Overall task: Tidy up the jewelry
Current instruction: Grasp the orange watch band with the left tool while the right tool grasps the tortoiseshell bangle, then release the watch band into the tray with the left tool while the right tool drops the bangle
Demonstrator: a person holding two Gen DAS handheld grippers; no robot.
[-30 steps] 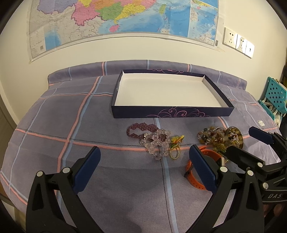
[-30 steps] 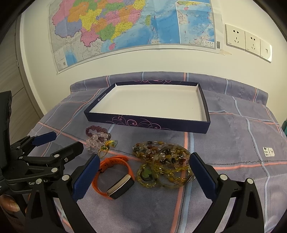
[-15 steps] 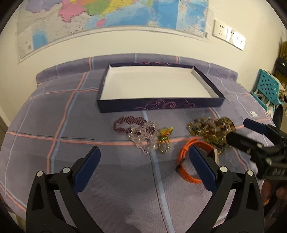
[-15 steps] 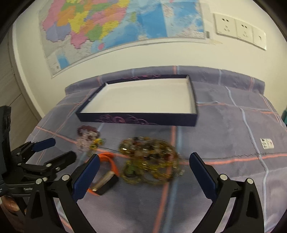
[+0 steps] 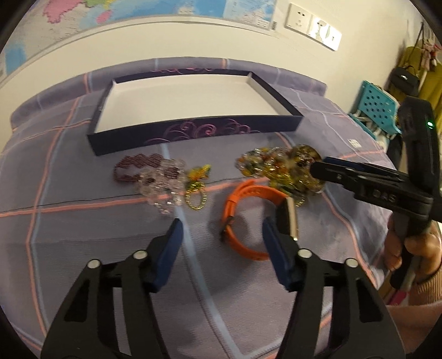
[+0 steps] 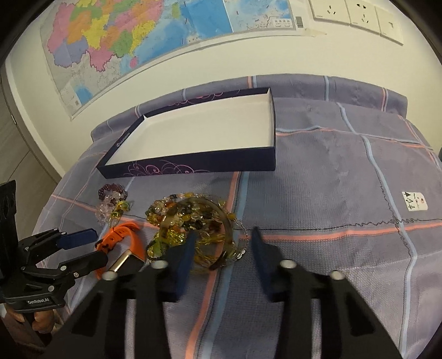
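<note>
A shallow dark blue box (image 5: 193, 129) (image 6: 193, 168) with a white floor lies on the checked purple cloth. In front of it are a purple bead bracelet (image 5: 132, 165), a clear crystal bracelet (image 5: 163, 185), a gold ring (image 5: 196, 198), an orange wristband (image 5: 248, 193) (image 6: 124, 232) and a pile of amber bead bracelets (image 5: 276, 168) (image 6: 187, 218). My left gripper (image 5: 222, 229) (image 6: 99, 245) is closing; the wristband's near left edge lies between its jaws, untouched. My right gripper (image 6: 223, 234) (image 5: 317, 168) is closing over the amber pile's right rim, pads not pressing.
A map (image 6: 138, 36) and wall sockets (image 6: 356, 13) hang behind the table. A teal crate (image 5: 378, 107) stands off the right side. A white label (image 6: 414, 201) is sewn on the cloth. A person's hand (image 5: 414, 248) holds the right gripper.
Both grippers' jaws have narrowed from wide open. Both have dropped closer to the jewelry, the left toward the orange wristband, the right over the amber pile.
</note>
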